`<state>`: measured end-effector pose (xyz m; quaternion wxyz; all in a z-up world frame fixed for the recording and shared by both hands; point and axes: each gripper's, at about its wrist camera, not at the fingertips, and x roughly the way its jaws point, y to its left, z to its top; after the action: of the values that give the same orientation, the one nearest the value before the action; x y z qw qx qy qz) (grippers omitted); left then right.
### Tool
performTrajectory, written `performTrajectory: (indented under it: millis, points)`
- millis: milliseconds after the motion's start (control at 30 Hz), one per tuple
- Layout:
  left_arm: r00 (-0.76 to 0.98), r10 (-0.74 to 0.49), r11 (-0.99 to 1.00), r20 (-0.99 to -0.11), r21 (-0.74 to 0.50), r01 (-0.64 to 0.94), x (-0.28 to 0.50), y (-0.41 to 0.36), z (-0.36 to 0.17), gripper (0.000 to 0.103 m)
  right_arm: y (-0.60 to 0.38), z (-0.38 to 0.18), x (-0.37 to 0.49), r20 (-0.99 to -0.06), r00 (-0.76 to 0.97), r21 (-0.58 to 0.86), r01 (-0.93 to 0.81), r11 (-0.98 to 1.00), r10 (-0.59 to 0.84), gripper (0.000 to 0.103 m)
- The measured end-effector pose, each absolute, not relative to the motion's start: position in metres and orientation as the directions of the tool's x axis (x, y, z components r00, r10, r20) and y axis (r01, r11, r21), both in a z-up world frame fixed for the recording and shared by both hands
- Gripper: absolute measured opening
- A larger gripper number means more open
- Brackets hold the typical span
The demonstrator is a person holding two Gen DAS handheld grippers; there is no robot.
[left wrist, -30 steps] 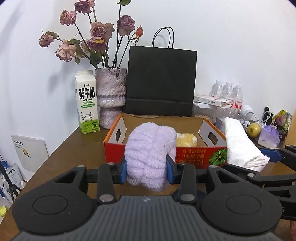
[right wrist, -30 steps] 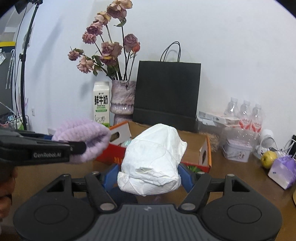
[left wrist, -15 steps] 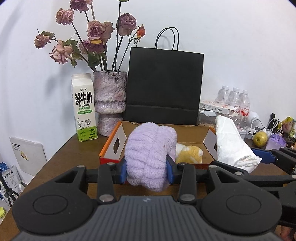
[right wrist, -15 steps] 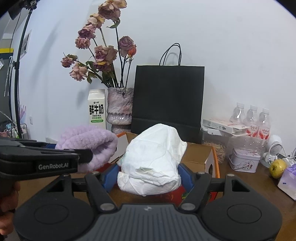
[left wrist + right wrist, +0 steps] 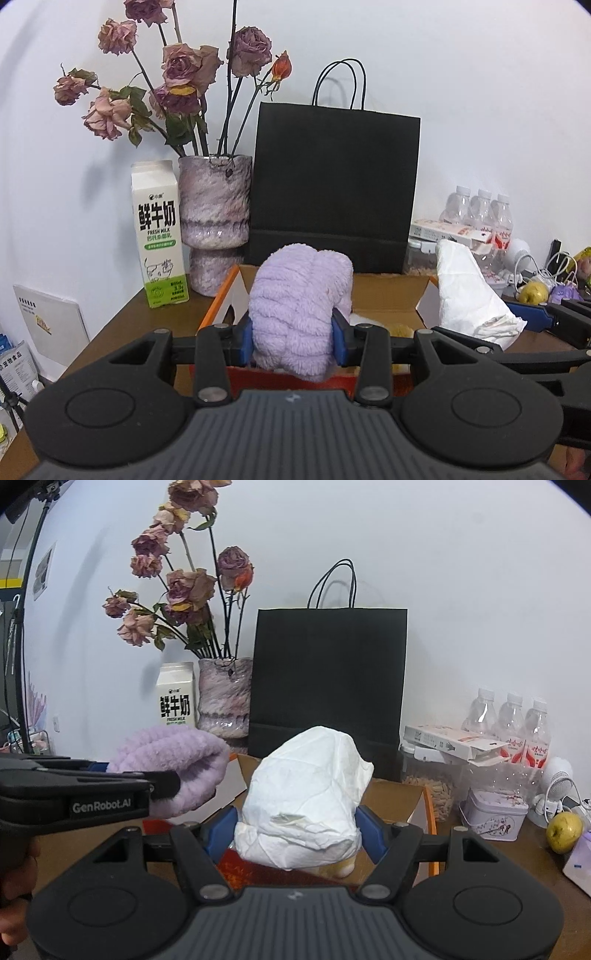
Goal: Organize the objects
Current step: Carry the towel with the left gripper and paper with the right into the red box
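Note:
My left gripper is shut on a fluffy lilac towel roll and holds it over the near edge of an open orange-and-red cardboard box. My right gripper is shut on a white crumpled cloth bundle, also over the box. A yellow soft item lies inside the box. In the right wrist view the lilac roll and the left gripper show at the left; in the left wrist view the white bundle shows at the right.
Behind the box stand a black paper bag, a pink vase of dried roses and a milk carton. At the right are water bottles, a lilac tin, a yellow-green apple and cables on the brown table.
Both grippers have moved forward and up towards the box, each still holding its bundle; the box now lies under the bundles and its red front is mostly hidden.

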<state>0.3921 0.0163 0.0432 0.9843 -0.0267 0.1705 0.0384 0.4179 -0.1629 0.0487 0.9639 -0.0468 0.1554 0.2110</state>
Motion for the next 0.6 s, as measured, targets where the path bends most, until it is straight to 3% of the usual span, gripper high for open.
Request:
performTrajectory:
  millis: [600]
  points:
    - [0.938, 0.044, 0.997, -0.344, -0.037, -0.061, 0.453, 0.024, 0.042, 0.04, -0.165, 0.047, 0.484, -0.361, 0.856, -0.054, -0.415, 0.908, 0.37, 0.069]
